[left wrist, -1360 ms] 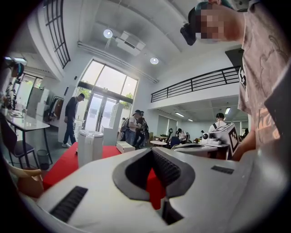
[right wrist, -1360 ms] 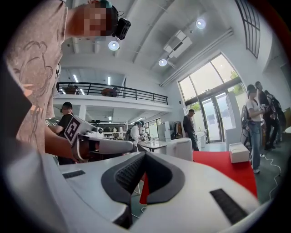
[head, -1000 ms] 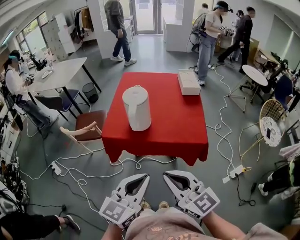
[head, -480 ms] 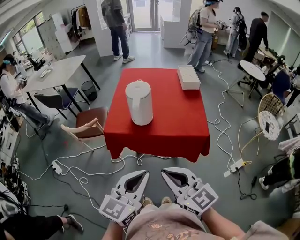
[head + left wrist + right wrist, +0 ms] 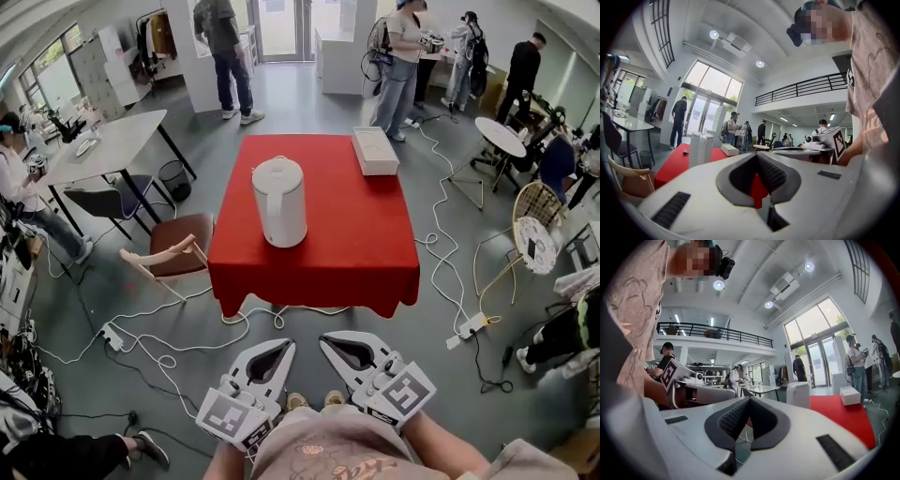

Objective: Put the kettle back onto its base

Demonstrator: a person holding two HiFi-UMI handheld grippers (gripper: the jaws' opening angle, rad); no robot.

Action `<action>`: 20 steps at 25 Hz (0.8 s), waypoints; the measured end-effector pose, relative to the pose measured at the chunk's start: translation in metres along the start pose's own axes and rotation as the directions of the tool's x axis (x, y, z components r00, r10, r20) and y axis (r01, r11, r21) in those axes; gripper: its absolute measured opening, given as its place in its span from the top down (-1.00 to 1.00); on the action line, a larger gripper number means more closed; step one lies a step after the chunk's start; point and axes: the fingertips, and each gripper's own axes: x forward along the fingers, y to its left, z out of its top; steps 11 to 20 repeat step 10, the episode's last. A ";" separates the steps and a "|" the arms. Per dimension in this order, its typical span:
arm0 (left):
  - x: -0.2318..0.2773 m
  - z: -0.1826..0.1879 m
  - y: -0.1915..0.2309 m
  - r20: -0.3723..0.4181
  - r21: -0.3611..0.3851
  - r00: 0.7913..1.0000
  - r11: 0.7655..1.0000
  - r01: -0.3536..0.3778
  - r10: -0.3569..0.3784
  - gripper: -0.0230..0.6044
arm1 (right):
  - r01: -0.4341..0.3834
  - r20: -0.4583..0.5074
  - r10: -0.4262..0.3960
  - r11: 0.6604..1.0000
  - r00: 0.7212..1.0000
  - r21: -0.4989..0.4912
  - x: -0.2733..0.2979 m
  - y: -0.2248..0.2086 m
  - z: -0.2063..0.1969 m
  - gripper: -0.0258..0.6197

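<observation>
The tall white kettle [image 5: 279, 202] stands upright on the left half of the red-clothed tabletop [image 5: 361, 239]. A flat white rectangular box [image 5: 375, 151] lies near its far right corner. I hold my left tongs [image 5: 284, 346] and right tongs [image 5: 327, 338] closed together and empty, low before the tabletop, well apart from the kettle.

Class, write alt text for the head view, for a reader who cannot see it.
A white kettle stands on a red-clothed table, with a white box near its far right corner. Nearer the camera, the left gripper and right gripper, both shut, stop short of it.
</observation>
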 end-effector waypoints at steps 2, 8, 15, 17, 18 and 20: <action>0.001 0.001 0.000 0.000 -0.001 1.000 1.000 0.004 -0.004 0.93 | 0.002 -0.004 -0.002 1.000 1.000 -0.001 0.000 -0.001 0.001 0.92; 0.003 -0.001 0.003 0.000 -0.005 1.000 1.000 0.013 -0.013 0.93 | 0.000 -0.012 -0.001 1.000 1.000 -0.003 0.003 -0.002 -0.002 0.91; 0.006 -0.001 0.003 0.001 -0.006 1.000 1.000 0.016 -0.016 0.93 | 0.000 -0.015 0.000 1.000 1.000 -0.004 0.003 -0.004 -0.002 0.92; 0.006 -0.001 0.003 0.001 -0.006 1.000 1.000 0.016 -0.016 0.93 | 0.000 -0.015 0.000 1.000 1.000 -0.004 0.003 -0.004 -0.002 0.92; 0.006 -0.001 0.003 0.001 -0.006 1.000 1.000 0.016 -0.016 0.93 | 0.000 -0.015 0.000 1.000 1.000 -0.004 0.003 -0.004 -0.002 0.92; 0.006 -0.001 0.003 0.001 -0.006 1.000 1.000 0.016 -0.016 0.93 | 0.000 -0.015 0.000 1.000 1.000 -0.004 0.003 -0.004 -0.002 0.92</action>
